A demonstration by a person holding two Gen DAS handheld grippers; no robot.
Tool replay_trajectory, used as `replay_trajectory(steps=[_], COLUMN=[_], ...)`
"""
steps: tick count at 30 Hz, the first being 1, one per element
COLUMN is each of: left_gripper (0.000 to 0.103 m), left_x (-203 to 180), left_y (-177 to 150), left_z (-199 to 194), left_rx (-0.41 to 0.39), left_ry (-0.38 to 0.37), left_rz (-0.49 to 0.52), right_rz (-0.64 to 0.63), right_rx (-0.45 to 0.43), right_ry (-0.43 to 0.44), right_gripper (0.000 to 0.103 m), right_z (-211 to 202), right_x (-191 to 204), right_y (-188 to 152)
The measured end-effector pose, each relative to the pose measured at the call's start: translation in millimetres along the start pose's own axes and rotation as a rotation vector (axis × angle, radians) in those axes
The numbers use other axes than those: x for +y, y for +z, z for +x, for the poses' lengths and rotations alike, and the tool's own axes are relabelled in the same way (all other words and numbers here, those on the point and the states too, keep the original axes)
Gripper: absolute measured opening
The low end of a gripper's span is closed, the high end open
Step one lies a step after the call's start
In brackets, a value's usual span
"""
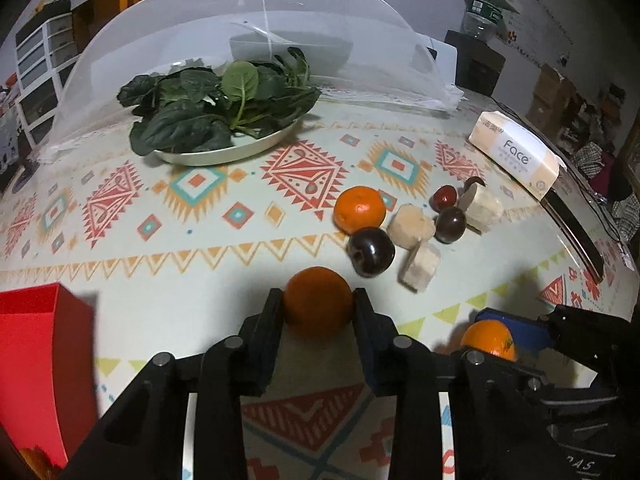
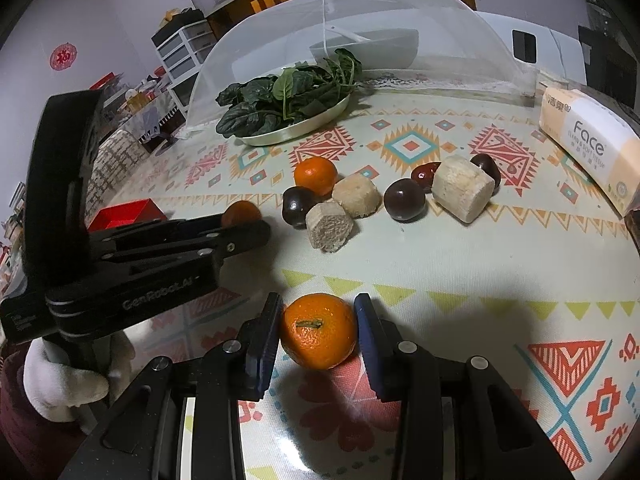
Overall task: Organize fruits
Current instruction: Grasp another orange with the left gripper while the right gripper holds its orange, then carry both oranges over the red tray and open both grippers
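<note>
My left gripper is shut on an orange tangerine just above the tablecloth; it also shows in the right wrist view. My right gripper has its jaws around a second tangerine, the left pad touching, a small gap at the right pad. A third tangerine lies among dark plums, red dates and pale sugarcane chunks. A red box stands at the left.
A plate of spinach sits in front of a white mesh food cover. A tissue pack lies at the right by the table edge. The patterned tablecloth covers the table.
</note>
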State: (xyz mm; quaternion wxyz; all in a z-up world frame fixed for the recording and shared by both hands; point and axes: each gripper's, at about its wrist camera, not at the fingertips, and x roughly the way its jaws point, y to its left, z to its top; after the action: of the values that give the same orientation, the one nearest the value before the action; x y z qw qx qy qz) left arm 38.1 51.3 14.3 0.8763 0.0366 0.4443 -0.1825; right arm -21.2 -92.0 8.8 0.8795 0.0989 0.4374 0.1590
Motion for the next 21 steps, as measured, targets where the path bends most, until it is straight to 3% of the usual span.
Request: replay_trajectory(steps=[8,16,21], left_gripper=[0.033,0.033,0.033], left_x=[3,18,36], left_y=[-14,-41,-56], left_z=[-30,-80,-114], left_rx=[-0.035,-0.103,-0.148], left_ry=[0.02,-0.021,-0.017], left_rz=[-0.059,-0.167,-0.222], right_rz=[0.004,0.018,0.014], right_rx=[-0.004,-0.008,-0.005], right_ry=[0.005,0.019,-0.018], right_gripper=[0.04,0.04,0.039], right_z=[0,-2,-4], right_x=[-1,-3,-1], right_y=[0,0,-2])
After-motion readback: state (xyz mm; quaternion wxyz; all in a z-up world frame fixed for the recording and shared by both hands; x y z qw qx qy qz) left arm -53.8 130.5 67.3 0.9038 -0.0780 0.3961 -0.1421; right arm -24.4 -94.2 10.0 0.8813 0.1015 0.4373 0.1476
